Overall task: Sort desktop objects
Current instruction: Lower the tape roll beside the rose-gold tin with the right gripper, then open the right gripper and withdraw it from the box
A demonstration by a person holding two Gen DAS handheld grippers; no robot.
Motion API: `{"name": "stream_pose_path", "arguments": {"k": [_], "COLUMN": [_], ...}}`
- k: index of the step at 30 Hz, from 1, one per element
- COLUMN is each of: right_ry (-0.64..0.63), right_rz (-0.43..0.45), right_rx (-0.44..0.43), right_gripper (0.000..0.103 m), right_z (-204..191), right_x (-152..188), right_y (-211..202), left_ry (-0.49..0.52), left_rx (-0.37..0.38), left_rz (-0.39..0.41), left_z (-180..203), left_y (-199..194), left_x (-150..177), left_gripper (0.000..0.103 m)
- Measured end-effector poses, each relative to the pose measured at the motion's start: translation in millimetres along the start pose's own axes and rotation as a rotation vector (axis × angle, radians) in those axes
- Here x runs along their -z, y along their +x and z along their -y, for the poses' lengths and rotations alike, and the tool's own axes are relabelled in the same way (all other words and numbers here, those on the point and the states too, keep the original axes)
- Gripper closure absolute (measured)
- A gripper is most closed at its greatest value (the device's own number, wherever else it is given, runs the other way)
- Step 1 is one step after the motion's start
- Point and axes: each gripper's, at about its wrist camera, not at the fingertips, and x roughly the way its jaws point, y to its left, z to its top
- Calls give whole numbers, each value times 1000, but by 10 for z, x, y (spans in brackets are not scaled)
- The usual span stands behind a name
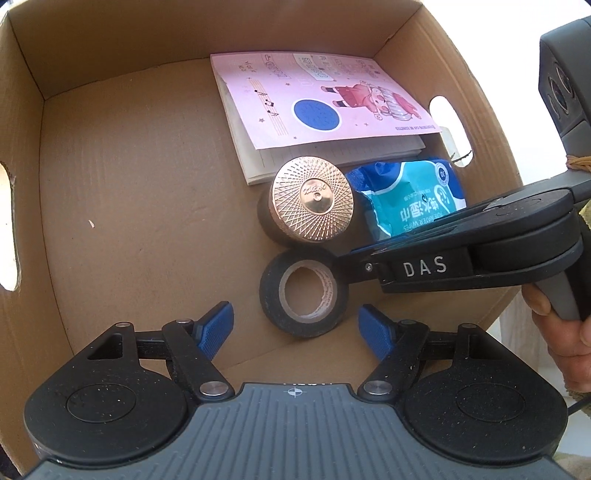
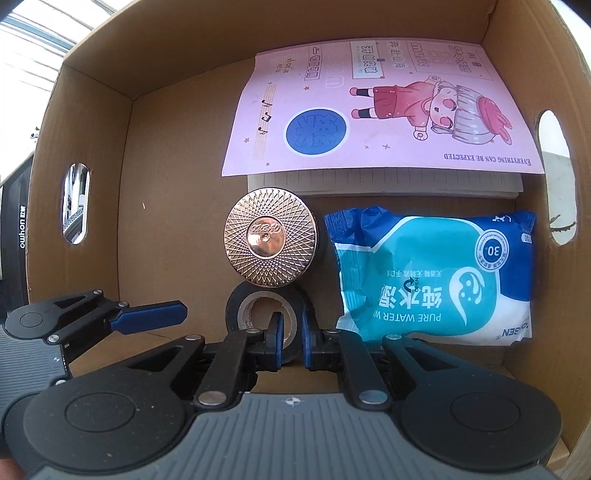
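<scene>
1. Inside the box (image 2: 92, 122), the tape roll (image 1: 303, 293) is lying flat just below the gold-lidded jar (image 1: 312, 201).
2. Left hand-held gripper (image 1: 295, 328) is hanging released, straddling the roll without touching.
3. Right hand-held gripper (image 2: 292, 328) is clenching the roll's wall.
4. Wipes (image 2: 436, 273) are lying beside the jar, notebook (image 2: 384, 110) behind.

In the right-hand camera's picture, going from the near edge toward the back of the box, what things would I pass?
Right gripper pinching the tape roll's wall → black tape roll → gold-lidded jar → pink notebook → back wall of the cardboard box.
</scene>
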Motion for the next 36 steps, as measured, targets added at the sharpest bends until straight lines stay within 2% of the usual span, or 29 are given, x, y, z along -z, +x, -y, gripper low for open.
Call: {"name": "stream_pose_path", "arguments": {"k": [6,13,16,31,36], "right_ry": [41,98,124,145,65], "right_rz": [42,79,99,157,248], "right_rx": [-13,-3,-5,-17,12], "right_gripper": [90,90,90,90,89], "right_z": [117,331,293,502,483], "right_x": [121,225,187,329,216], "right_y": [-236,-430,-491,-673,-859], "left_ry": [-36,-58,-80,-116,-152], "left_rx": [58,102,111,88,21], "left_rz": [-13,-80,-102,-100,-68], "left_z": [-81,-64,-55,60,66], "left_y": [37,249,359,446,389], "left_x": [-14,-81,-123,-154,-118], "left_gripper": [29,29,29,27,22]}}
